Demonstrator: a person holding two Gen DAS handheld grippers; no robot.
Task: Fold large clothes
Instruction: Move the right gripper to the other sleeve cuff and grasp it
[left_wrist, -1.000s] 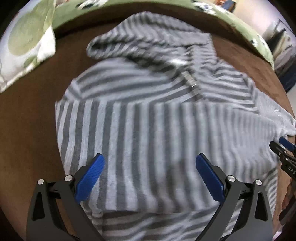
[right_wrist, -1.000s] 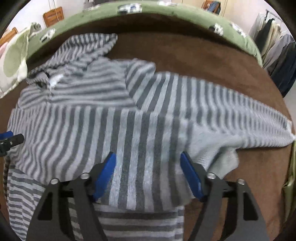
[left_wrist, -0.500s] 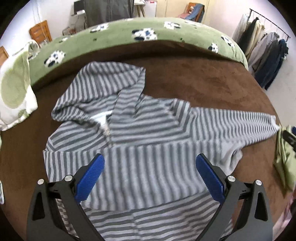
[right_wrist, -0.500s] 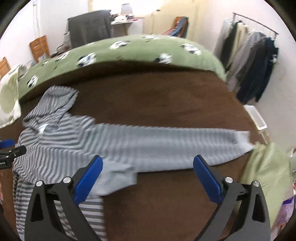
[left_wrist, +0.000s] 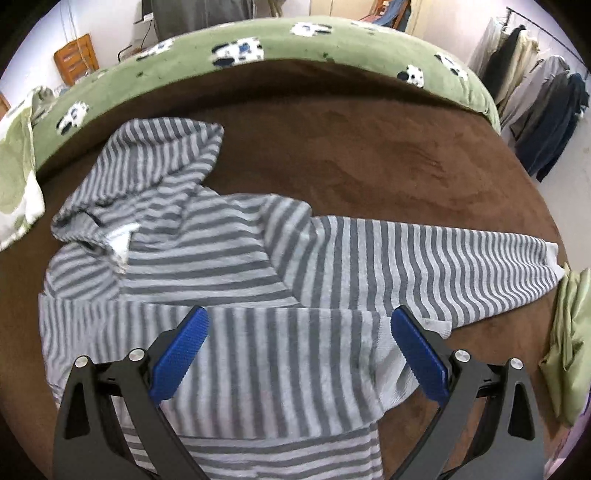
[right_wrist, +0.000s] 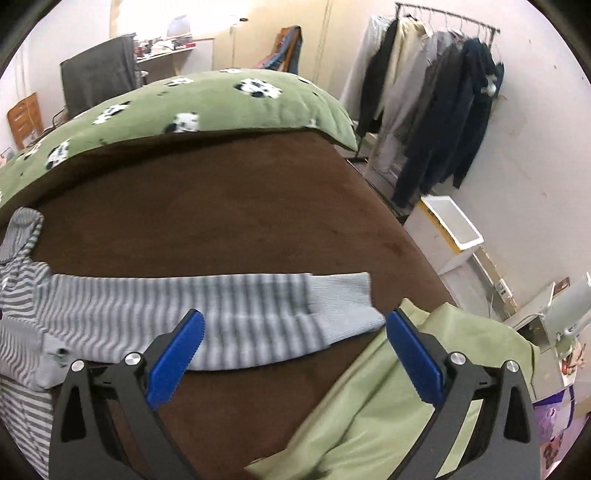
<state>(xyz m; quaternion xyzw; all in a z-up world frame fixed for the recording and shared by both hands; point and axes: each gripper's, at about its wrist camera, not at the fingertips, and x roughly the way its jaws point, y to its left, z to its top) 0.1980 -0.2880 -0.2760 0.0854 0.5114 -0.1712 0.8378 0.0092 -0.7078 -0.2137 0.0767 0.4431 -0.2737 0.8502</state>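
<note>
Room: brown bed cover (left_wrist: 388, 140) fills both views, with a green panda blanket (left_wrist: 332, 40) along its far edge and a clothes rack (right_wrist: 436, 96) against the wall beyond the bed's right corner.
Landmark: striped hoodie (left_wrist: 229, 266), spread flat on the brown cover, hood (left_wrist: 159, 158) towards the panda blanket.
Hoodie's fold so far: one sleeve already lies across the chest, its stripes running upright over the body's level ones; the other sleeve (right_wrist: 207, 302) stretches straight out from the shoulder towards the bed's right edge.
Cuff: plain grey cuff (right_wrist: 340, 306) at the outer end of that stretched sleeve, just short of a pale green cloth (right_wrist: 406, 387) lying beyond it.
My left gripper (left_wrist: 295, 354): jaws released and wide, nothing between the pads, hovering above the hoodie's folded chest.
My right gripper (right_wrist: 295, 354): jaws spread as wide as they go, empty, hanging above the cuff end of the stretched sleeve, not touching it.
Step in hand, as I judge it: first sleeve done, reaching for the second.
Next move calls for: lowering my right pads onto the cuff, pinching only that fabric and not the green cloth beside it, then carrying it back across the hoodie's chest without dragging the body askew.
Risk: the cuff sits so near the green cloth that a careless pinch could take both.
</note>
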